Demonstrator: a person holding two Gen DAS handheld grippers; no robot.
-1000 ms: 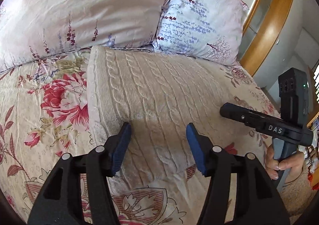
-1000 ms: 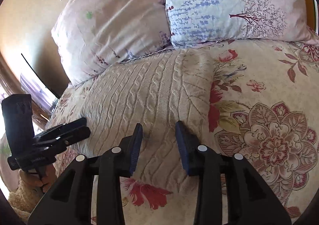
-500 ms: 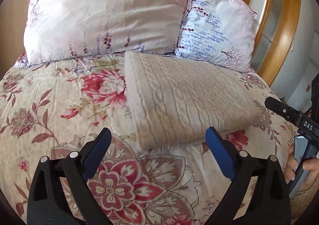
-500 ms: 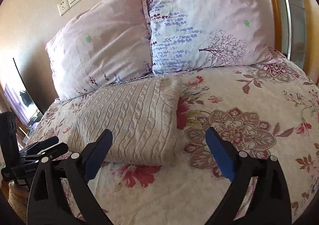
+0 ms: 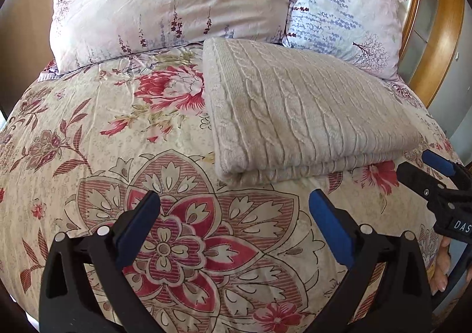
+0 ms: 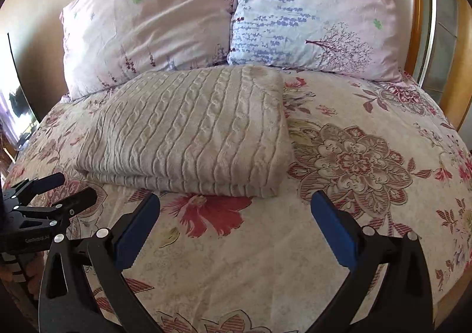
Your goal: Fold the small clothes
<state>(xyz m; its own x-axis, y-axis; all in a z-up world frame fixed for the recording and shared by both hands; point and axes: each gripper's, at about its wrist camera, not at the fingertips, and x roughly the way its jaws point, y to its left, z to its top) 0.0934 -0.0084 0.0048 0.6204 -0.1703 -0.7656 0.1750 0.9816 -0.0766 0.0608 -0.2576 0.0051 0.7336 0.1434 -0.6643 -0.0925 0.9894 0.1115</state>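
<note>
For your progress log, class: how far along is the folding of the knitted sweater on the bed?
Done: the sweater lies folded in a neat rectangle by the pillows. In hand: nothing; left gripper and right gripper are opening, empty. Left: no other clothes visible.

Sweater (image 5: 298, 114): cream cable-knit, ribbed, matt. Bedspread (image 5: 124, 138): thin printed floral cloth, creased. Headboard (image 5: 439, 38): glossy varnished wood. Pillows (image 6: 147, 26): crinkled cloth.

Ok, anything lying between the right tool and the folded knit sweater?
No. In the right wrist view only bare floral bedspread separates the right tool, its jaws opening and empty, from the folded knit sweater.
</note>
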